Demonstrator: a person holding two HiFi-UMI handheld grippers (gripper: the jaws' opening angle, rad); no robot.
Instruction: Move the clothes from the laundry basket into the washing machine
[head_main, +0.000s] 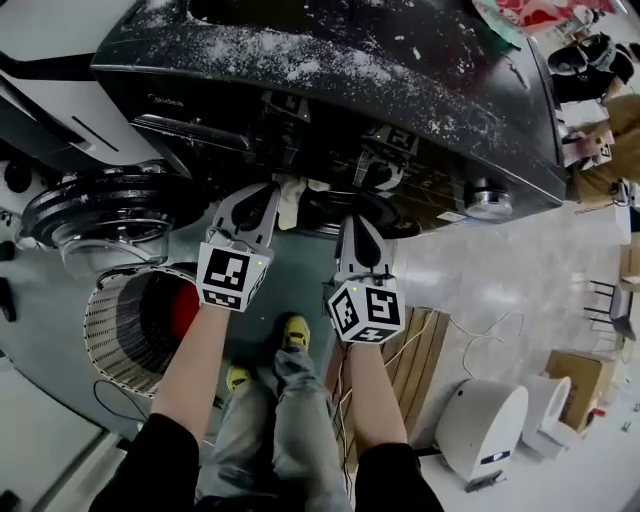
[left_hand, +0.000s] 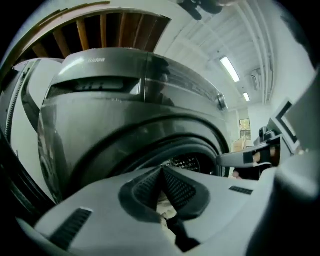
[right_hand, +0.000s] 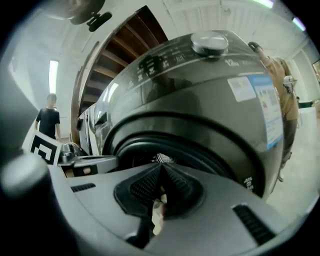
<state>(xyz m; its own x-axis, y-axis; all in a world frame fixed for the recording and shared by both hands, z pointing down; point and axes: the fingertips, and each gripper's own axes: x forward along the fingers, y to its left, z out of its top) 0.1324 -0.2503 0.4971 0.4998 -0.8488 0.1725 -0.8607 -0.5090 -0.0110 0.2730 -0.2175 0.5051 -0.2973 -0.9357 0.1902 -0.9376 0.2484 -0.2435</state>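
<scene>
- While they hover at the washer mouth, left gripper and right gripper each pinch the pale cloth.
- Basket sits below left, holding a red item.

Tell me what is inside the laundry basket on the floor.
A red thing, probably a garment, lies inside the basket. The person's left forearm covers part of its opening, so the rest cannot be seen.

Pale cream garment: bunched, held up just in front of the drum opening, pinched by left gripper and right gripper. Dark grey front-load washing machine: top speckled white, round door swung open. White slatted laundry basket: on floor below door, red item inside.
</scene>
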